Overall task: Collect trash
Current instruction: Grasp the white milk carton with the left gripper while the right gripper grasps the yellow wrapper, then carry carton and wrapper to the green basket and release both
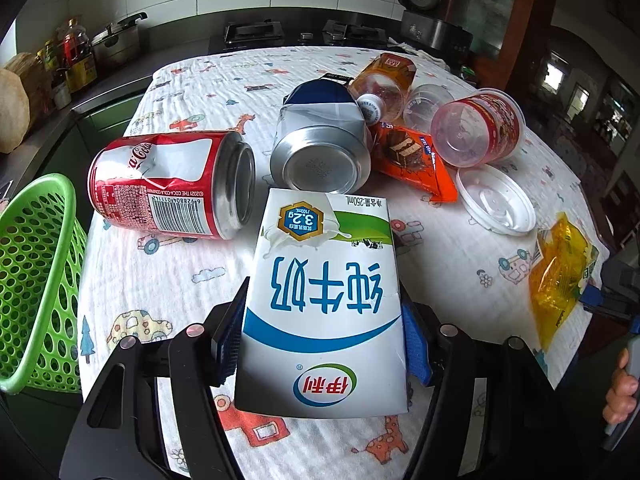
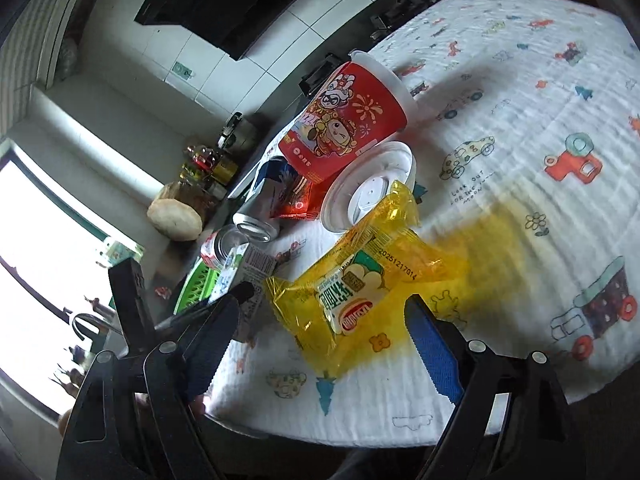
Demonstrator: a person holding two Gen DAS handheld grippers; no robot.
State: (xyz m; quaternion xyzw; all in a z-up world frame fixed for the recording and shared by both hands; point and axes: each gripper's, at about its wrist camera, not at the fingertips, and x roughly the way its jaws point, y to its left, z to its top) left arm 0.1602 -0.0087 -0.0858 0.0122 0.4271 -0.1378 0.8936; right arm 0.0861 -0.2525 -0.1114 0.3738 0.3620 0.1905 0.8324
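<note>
My left gripper [image 1: 322, 340] is shut on a white milk carton [image 1: 324, 304], its pads pressing both sides, just above the tablecloth. A green basket [image 1: 36, 280] stands at the left table edge. Beyond the carton lie a dented red cola can [image 1: 168, 188], a silver-blue can [image 1: 320, 148], an orange wrapper [image 1: 416, 160], a red plastic cup [image 1: 480, 128] and a white lid [image 1: 496, 200]. My right gripper [image 2: 320, 328] is open, its fingers either side of a yellow wrapper [image 2: 352, 280] lying on the table; the wrapper also shows in the left wrist view [image 1: 560, 276].
The table [image 2: 540, 100] has a white cloth with cartoon prints. An orange-labelled bottle [image 1: 384, 80] and a clear cup [image 1: 426, 104] lie at the back. A stove [image 1: 296, 34] and a counter with pots and bottles [image 1: 76, 56] lie beyond.
</note>
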